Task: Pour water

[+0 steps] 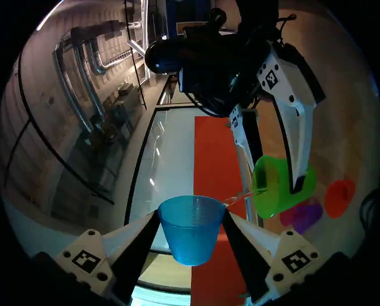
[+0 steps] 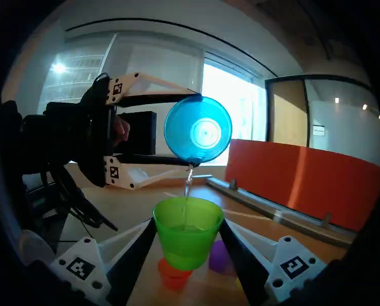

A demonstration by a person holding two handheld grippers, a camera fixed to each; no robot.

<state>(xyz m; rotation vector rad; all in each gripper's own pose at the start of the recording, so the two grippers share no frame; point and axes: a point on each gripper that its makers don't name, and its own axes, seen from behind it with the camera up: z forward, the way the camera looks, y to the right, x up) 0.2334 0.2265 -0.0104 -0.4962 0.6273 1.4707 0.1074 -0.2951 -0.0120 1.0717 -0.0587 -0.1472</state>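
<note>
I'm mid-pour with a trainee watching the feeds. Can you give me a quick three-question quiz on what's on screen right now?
1. True or false: the left hand-held gripper holds the blue cup upright.
2. The water stream lands in: A) the green cup; B) the orange cup; C) the purple cup.
3. Fill in: the green cup sits between the fingers of the ____ hand-held gripper.

Key:
1. False. The blue cup is tipped, and its base faces the right gripper view.
2. A.
3. Right: the right hand-held gripper.
</note>
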